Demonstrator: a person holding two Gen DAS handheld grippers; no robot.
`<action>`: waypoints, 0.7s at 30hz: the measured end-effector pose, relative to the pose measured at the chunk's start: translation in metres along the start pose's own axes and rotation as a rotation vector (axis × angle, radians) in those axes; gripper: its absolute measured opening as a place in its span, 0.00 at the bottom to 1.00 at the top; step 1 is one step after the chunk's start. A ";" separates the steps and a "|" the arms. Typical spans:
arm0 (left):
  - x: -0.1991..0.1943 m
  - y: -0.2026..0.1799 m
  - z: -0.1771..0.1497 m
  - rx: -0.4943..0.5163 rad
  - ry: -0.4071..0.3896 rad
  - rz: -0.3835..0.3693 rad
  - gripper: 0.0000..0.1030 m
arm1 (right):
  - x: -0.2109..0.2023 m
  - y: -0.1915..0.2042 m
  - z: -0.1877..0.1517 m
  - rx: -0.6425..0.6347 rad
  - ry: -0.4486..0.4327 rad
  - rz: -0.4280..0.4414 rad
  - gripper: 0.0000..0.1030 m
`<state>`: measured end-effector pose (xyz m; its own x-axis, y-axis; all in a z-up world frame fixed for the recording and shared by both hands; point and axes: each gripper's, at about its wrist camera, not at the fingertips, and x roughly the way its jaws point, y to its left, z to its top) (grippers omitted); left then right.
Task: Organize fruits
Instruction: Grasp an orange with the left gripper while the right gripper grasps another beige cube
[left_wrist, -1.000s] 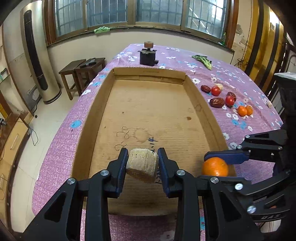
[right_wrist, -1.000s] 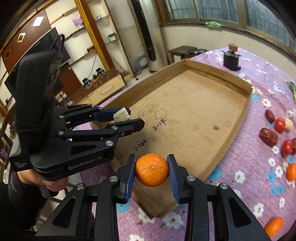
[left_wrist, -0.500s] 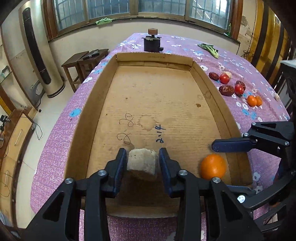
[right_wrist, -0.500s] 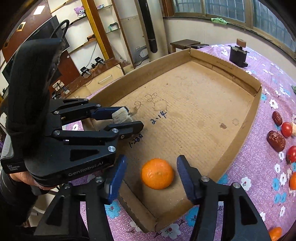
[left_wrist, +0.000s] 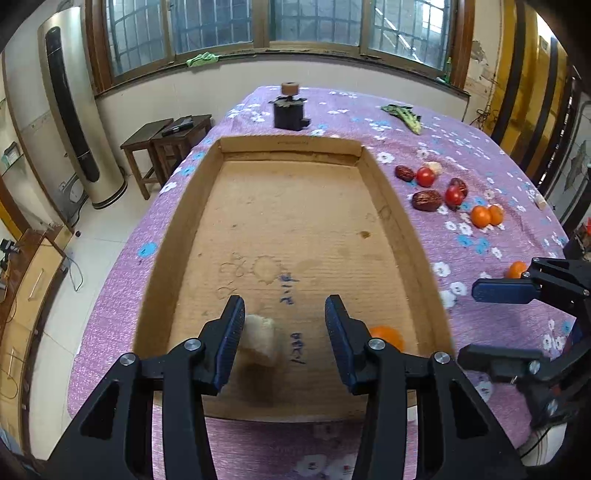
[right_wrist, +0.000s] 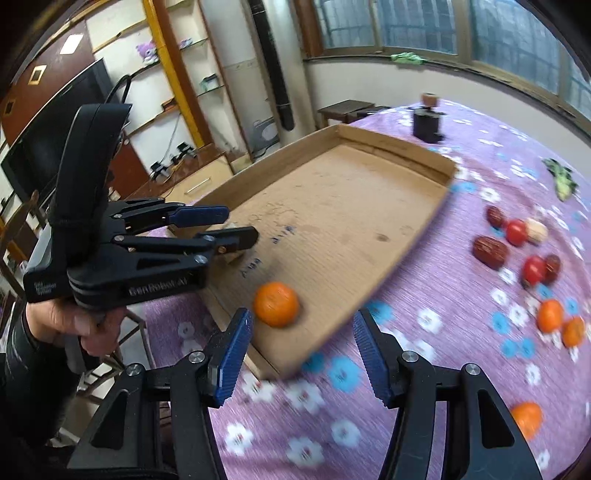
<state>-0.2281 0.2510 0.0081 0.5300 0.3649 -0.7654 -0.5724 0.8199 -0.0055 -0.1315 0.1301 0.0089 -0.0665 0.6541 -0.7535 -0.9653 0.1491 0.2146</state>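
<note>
Cardboard tray (left_wrist: 295, 206): orange (right_wrist: 276, 303) and pale chunk (left_wrist: 260, 343) lie at its near end. Loose fruit cluster (right_wrist: 524, 254) lies at 2 o'clock from the R gripper (right_wrist: 302, 360), the nearer one. L gripper (left_wrist: 284, 334) opening; both hold nothing.

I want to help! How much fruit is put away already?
Done: one orange and a pale chunk lie in the cardboard tray. In hand: nothing; the left tool is opening, and the right tool is open. Left: the tomatoes, dates and small oranges on the tablecloth.
</note>
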 end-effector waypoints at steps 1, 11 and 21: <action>-0.001 -0.004 0.001 0.004 -0.001 -0.009 0.42 | -0.005 -0.005 -0.003 0.014 -0.006 -0.011 0.57; -0.009 -0.060 0.007 0.076 -0.005 -0.127 0.42 | -0.066 -0.065 -0.046 0.159 -0.063 -0.154 0.62; -0.001 -0.127 0.005 0.157 0.045 -0.274 0.42 | -0.105 -0.130 -0.082 0.314 -0.092 -0.275 0.63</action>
<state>-0.1530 0.1483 0.0129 0.6209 0.1044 -0.7769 -0.3069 0.9443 -0.1184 -0.0199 -0.0186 0.0093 0.2198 0.6198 -0.7534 -0.8190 0.5369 0.2027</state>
